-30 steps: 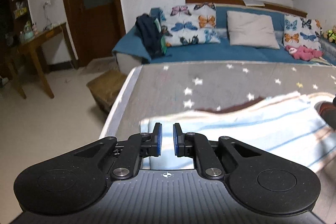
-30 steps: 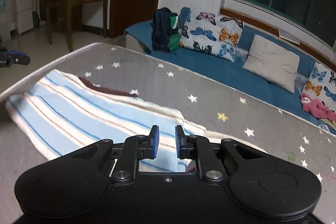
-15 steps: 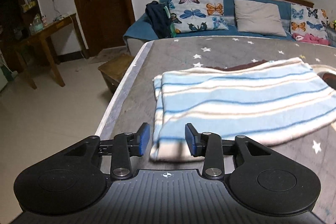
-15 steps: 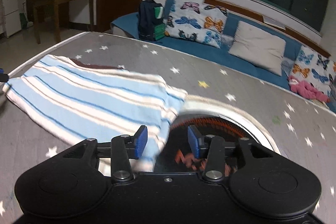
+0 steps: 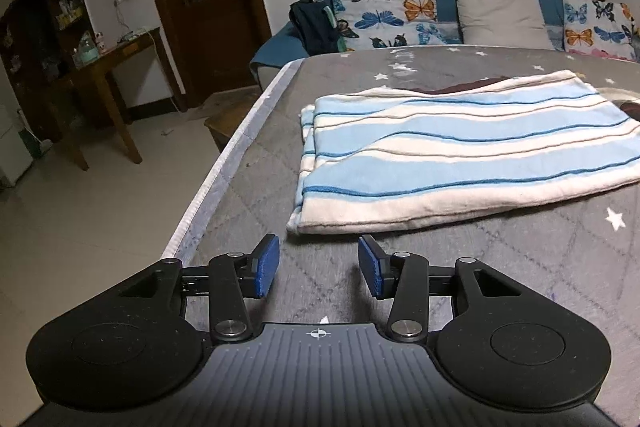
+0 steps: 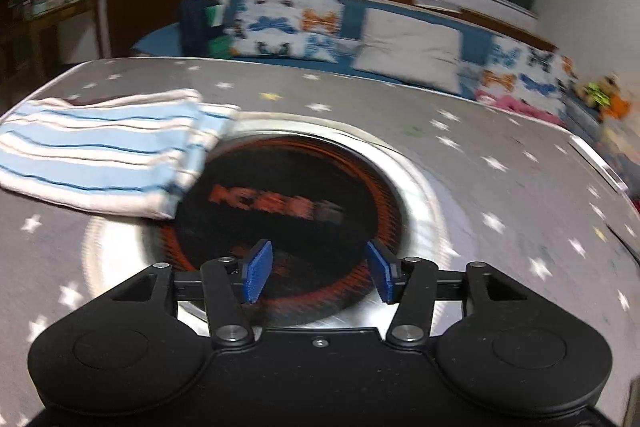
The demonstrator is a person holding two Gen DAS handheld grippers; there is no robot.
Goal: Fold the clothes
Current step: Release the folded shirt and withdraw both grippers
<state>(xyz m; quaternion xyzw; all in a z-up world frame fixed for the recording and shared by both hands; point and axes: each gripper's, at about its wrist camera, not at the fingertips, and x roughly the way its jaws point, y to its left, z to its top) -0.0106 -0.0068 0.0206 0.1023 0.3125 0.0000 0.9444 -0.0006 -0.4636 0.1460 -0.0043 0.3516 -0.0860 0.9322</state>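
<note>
A blue-and-white striped garment [image 5: 460, 151] lies folded flat on the grey star-patterned bed [image 5: 520, 267]. A dark brown edge of cloth shows behind it. My left gripper [image 5: 318, 267] is open and empty, just short of the garment's near left corner. In the right wrist view the same garment [image 6: 104, 155] lies to the left. My right gripper [image 6: 318, 277] is open and empty, over a round black-and-orange print [image 6: 288, 203] on the bed cover, to the right of the garment's end.
The bed's left edge [image 5: 216, 179] drops to a tiled floor. A blue sofa with butterfly cushions [image 5: 396, 15], a grey pillow [image 5: 500, 19] and a dark backpack [image 5: 316, 27] stands behind the bed. A wooden table [image 5: 104, 75] stands at the left wall.
Both grippers opened and let go of the striped garment, which now lies folded on the bed. Both grippers have pulled back from it; the right one swung to the right.
</note>
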